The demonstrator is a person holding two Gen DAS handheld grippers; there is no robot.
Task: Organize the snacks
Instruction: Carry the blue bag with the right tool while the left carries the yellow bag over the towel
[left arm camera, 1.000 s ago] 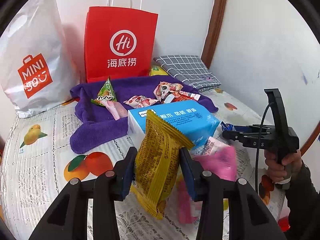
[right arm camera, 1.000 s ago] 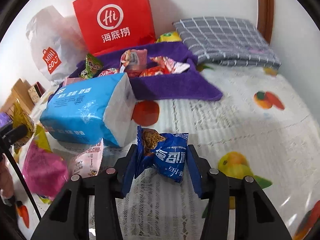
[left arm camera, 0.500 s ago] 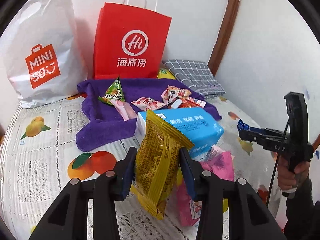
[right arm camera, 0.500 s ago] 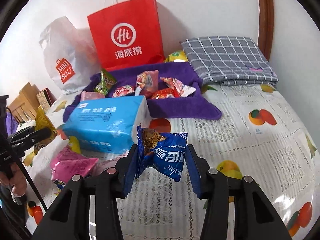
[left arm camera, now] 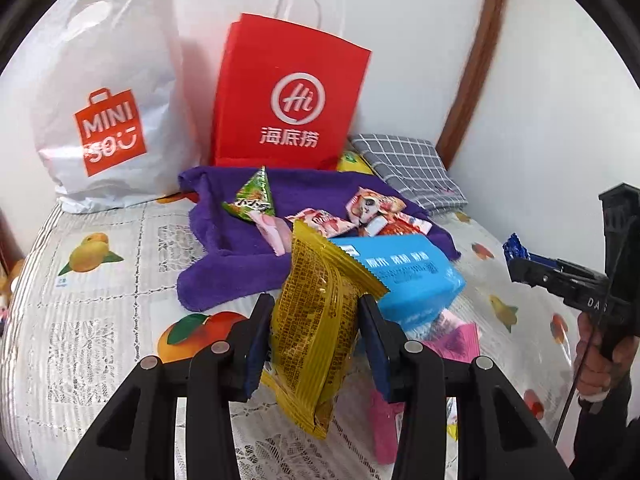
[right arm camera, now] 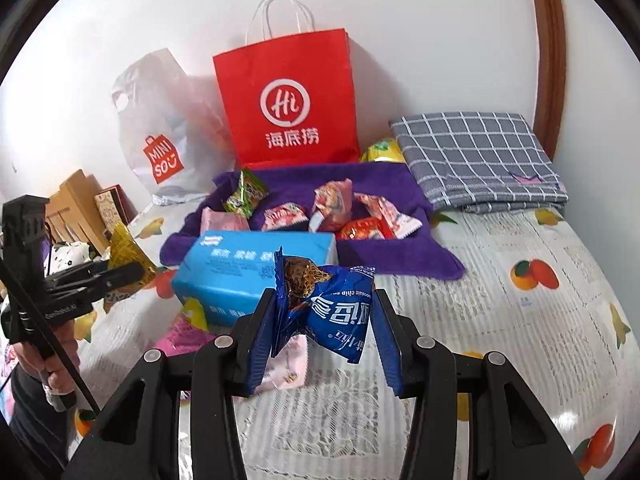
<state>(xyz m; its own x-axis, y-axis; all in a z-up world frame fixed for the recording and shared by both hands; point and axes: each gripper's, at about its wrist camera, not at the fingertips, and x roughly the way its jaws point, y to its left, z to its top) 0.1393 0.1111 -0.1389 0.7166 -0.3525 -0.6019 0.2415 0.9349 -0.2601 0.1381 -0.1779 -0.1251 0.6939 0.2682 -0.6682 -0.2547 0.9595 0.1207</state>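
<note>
My left gripper (left arm camera: 316, 340) is shut on a yellow snack packet (left arm camera: 320, 320) and holds it above the bed. My right gripper (right arm camera: 324, 332) is shut on a blue cookie packet (right arm camera: 336, 312), also lifted. A purple towel (left arm camera: 224, 268) lies ahead with several small snack packets on it, among them a green triangular one (left arm camera: 254, 196) and pink and red ones (right arm camera: 332, 204). A blue tissue pack (left arm camera: 404, 276) sits in front of the towel. Pink packets (left arm camera: 456, 340) lie beside it. The right gripper also shows at the right edge of the left wrist view (left arm camera: 520, 264).
A red paper bag (left arm camera: 288, 100) and a white plastic bag (left arm camera: 108, 112) stand against the wall behind the towel. A folded grey checked cloth (right arm camera: 476, 156) lies at the back right. A yellow packet (right arm camera: 382, 150) peeks out beside the red bag. Wooden furniture (right arm camera: 76, 208) stands left of the bed.
Both grippers have risen and pulled back with their packets still held. The bags and towel now sit lower and farther in both views.
</note>
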